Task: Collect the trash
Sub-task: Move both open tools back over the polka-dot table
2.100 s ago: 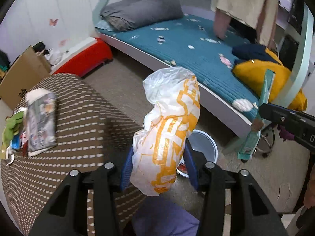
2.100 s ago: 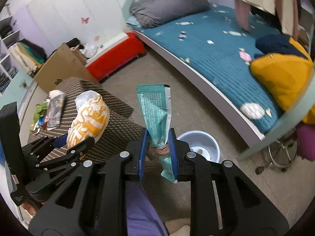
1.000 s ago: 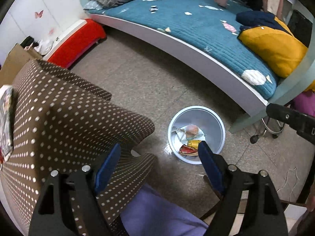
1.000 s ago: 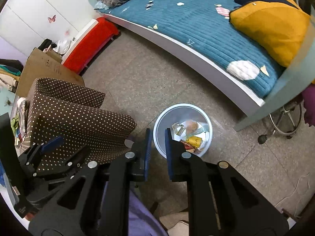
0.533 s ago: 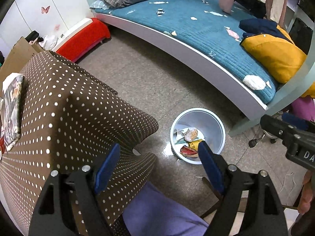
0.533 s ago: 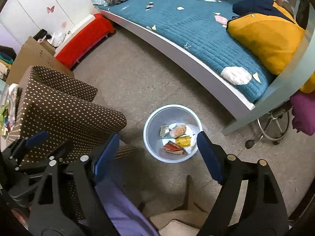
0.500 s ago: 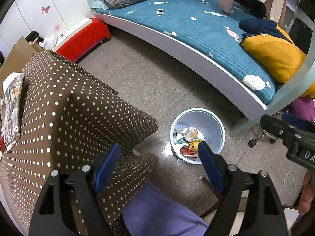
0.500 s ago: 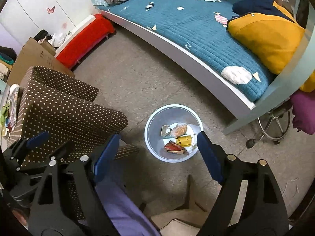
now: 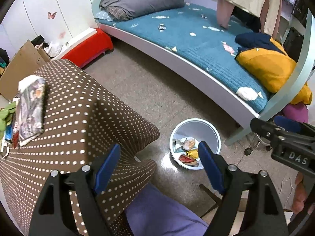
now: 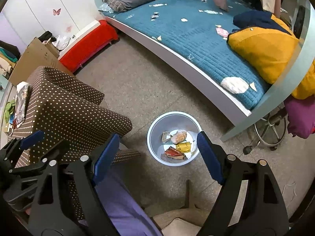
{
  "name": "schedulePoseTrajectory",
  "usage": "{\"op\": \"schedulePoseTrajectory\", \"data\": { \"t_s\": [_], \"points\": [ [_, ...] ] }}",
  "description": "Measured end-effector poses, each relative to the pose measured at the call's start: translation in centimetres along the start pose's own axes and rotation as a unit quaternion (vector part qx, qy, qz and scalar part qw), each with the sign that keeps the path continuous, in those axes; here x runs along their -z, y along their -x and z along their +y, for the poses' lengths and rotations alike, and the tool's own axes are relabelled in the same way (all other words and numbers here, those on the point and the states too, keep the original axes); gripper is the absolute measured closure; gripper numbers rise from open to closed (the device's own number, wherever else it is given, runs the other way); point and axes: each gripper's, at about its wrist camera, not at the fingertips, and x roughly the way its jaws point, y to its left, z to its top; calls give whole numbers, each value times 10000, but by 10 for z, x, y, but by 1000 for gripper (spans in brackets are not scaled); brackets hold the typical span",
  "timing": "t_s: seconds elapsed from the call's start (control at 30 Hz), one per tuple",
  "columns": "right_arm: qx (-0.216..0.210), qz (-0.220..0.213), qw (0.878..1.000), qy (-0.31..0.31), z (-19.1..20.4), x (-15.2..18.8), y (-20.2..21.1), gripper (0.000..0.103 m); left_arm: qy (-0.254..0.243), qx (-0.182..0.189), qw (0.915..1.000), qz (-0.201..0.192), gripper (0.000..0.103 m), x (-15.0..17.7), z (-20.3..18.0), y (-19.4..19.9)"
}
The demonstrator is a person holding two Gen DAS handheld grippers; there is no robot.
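Note:
A white waste bin (image 9: 198,126) stands on the floor beside the table, and wrappers (image 9: 188,149) lie in its bottom. My left gripper (image 9: 159,145) hangs high above it, open and empty. The right wrist view looks down into the same bin (image 10: 157,135) and its wrappers (image 10: 177,143) between the fingers of my right gripper (image 10: 157,135), which is also open and empty. Each gripper shows at the edge of the other's view: the right gripper (image 9: 275,126) and the left gripper (image 10: 31,137). More packets (image 9: 31,110) lie on the brown dotted tablecloth (image 9: 82,118).
A bed with a teal cover (image 9: 187,35) runs along the far side, with a yellow cushion (image 9: 265,66) on it. A red bench (image 9: 88,47) and a cardboard box (image 9: 21,64) stand at the back left. A wheeled stool base (image 10: 269,133) sits right of the bin. A person's purple-clad leg (image 9: 163,216) is below.
The white-and-orange bag and the green packet have left the grippers. The right jaws went from shut to open. Both grippers rose and tilted up, showing more of the table.

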Motion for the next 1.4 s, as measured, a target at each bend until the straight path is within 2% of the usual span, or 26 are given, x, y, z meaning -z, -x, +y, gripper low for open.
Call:
{"op": "schedulePoseTrajectory", "data": {
  "t_s": [0.4, 0.73, 1.17, 1.4],
  "points": [
    [-243, -270, 9987, 361, 44, -3, 21, 23, 326, -137, 9987, -373, 23, 11, 34, 38],
    [-611, -287, 9944, 814, 97, -11, 21, 21, 887, -479, 9935, -535, 23, 23, 84, 60],
    [-1020, -107, 9842, 1443, 183, -8, 10, 16, 1767, -981, 9783, -465, 21, 52, 175, 73],
    [-1531, -35, 9702, 1879, 239, -5, 15, 15, 2161, -1253, 9669, -525, 21, 67, 227, 86]
  ]
}}
